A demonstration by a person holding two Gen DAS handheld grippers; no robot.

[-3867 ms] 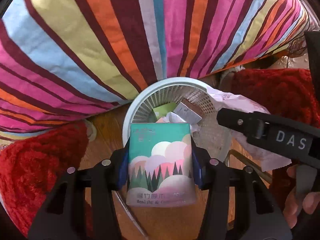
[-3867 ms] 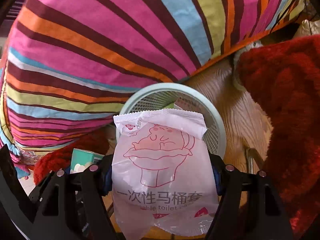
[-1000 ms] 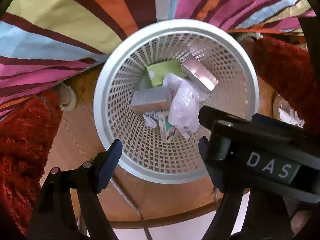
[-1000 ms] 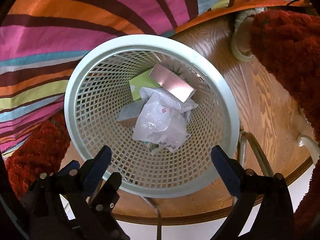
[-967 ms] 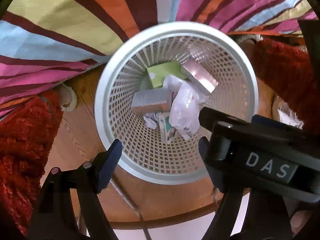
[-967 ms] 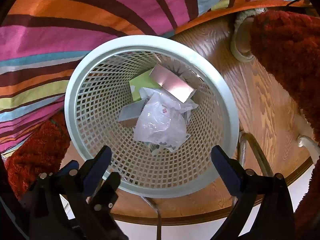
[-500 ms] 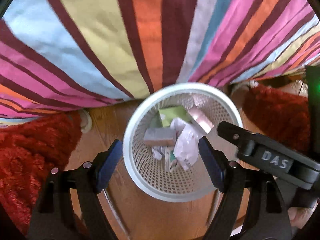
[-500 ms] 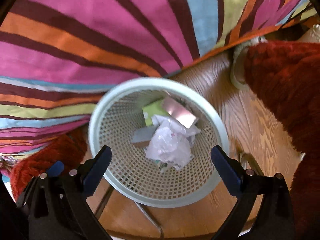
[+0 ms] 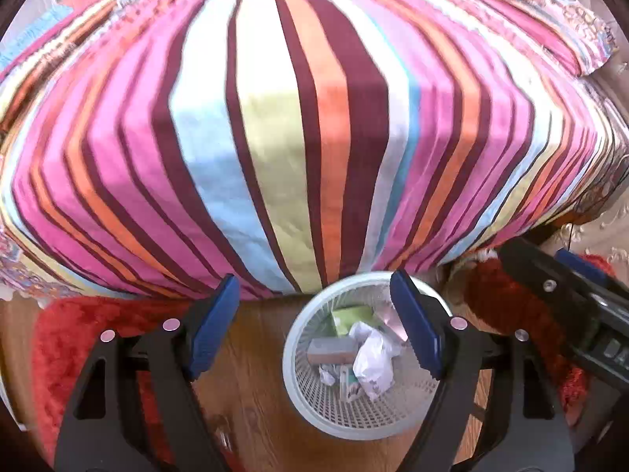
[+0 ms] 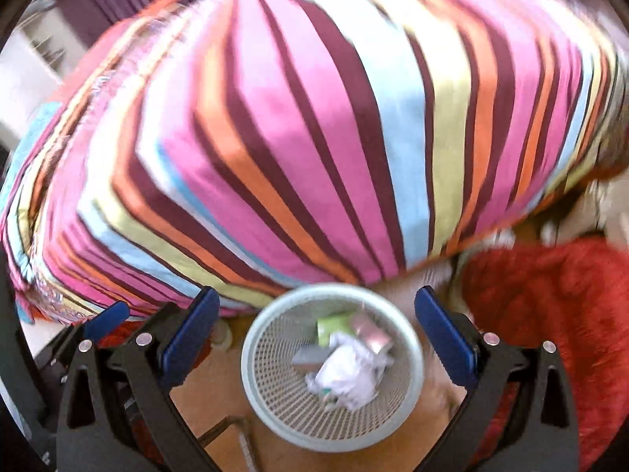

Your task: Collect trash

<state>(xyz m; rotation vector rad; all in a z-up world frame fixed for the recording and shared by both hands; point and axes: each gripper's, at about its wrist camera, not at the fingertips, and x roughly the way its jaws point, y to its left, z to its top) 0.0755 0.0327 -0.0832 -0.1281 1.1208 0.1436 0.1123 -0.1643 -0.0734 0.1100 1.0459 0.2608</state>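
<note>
A striped bedcover (image 9: pixel 306 118) in pink, maroon, orange, pale blue and yellow fills most of both views, draping down over the edge of a bed to just behind the basket. Below it lies a wooden floor (image 9: pixel 251 405), flanked by a shaggy red rug (image 9: pixel 70 338) on the left and another red rug (image 10: pixel 550 314) on the right. On the floor between them stands a round white mesh wastebasket (image 9: pixel 310 413), upright, its rim near the hem of the bedcover. Inside it lies the collected trash: a crumpled white plastic wrapper (image 9: pixel 373 362) on top, a grey box (image 9: pixel 330 350) beside it, a green packet (image 9: pixel 350 316) toward the back, and a pinkish box (image 10: pixel 373 334) at the far right; smaller scraps beneath are too jumbled to name.

The left gripper (image 9: pixel 314 330) points steeply down above the basket, its blue-padded fingers apart with nothing between them. The right gripper (image 10: pixel 316 334) hangs likewise above the basket, fingers spread wide and empty; its view is blurred. Part of it juts into the left view's right edge.
</note>
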